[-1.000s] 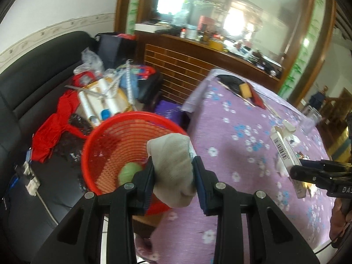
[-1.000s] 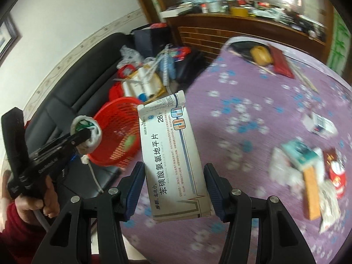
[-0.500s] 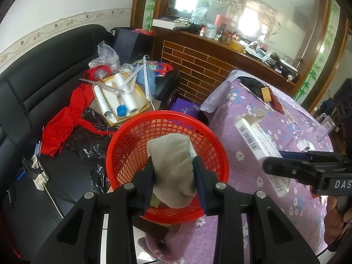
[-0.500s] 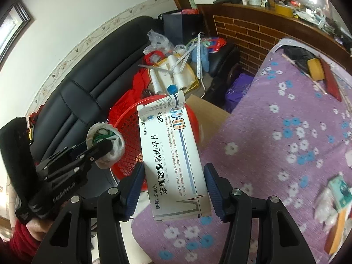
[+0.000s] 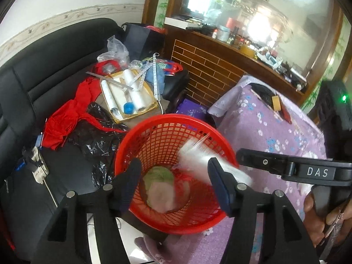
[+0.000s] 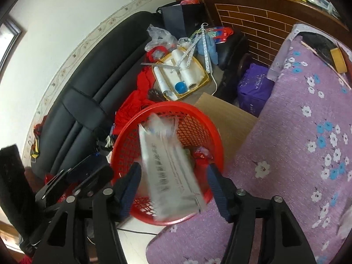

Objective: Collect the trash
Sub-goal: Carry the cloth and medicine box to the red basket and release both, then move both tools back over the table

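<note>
A red mesh basket point(image 5: 167, 132) point(image 6: 132, 138) stands by the table's edge. My left gripper point(image 5: 173, 184) is open above it; the grey cloth wad point(image 5: 162, 195) lies blurred in the basket's bottom beside a green ball point(image 5: 158, 173). My right gripper point(image 6: 172, 187) is open over the basket. The white medicine box point(image 6: 169, 171) is blurred and loose between its fingers, dropping into the basket; it also shows in the left wrist view point(image 5: 204, 162). The right gripper's fingers point(image 5: 264, 160) reach in from the right there.
A black sofa point(image 5: 44, 83) holds red cloth point(image 5: 63, 127), a black bag, and a yellow tray of white rolls point(image 5: 127, 94). The purple flowered tablecloth point(image 6: 308, 132) lies at right. A brick-faced counter point(image 5: 209, 70) stands behind. A cardboard box point(image 6: 224, 114) sits under the basket.
Both grippers have opened over the basket. The cloth wad has dropped from the left one to the basket's bottom. The medicine box has left the right one and is falling in.
</note>
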A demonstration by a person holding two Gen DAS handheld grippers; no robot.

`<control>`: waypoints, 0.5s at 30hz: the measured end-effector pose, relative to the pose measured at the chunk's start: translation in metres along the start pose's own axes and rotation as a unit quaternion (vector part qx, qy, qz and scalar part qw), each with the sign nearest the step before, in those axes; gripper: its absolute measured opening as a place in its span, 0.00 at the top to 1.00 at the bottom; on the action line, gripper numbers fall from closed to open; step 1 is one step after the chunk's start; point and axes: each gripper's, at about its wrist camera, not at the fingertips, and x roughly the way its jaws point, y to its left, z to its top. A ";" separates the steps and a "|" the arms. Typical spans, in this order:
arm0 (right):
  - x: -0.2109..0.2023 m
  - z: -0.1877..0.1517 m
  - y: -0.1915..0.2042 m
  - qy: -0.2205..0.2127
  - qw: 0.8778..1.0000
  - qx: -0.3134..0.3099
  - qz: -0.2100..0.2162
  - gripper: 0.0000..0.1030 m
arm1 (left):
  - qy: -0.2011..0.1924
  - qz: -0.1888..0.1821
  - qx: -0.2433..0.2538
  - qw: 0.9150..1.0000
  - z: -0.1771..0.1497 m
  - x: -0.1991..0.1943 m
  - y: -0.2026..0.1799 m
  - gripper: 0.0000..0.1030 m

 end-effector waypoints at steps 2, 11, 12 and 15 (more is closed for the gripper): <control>-0.008 -0.004 -0.004 -0.005 1.000 0.004 0.005 0.35 | -0.001 -0.002 0.000 1.000 -0.002 -0.005 -0.001 0.41; -0.066 -0.061 -0.032 -0.032 0.999 0.011 -0.013 0.35 | 0.003 -0.046 0.045 0.998 -0.025 -0.020 -0.056 0.41; -0.072 -0.068 -0.037 -0.034 0.999 0.015 -0.017 0.35 | 0.006 -0.052 0.052 0.997 -0.029 -0.020 -0.064 0.41; -0.093 -0.094 -0.055 -0.042 0.998 0.026 -0.031 0.35 | 0.020 -0.073 0.079 0.994 -0.042 -0.018 -0.094 0.41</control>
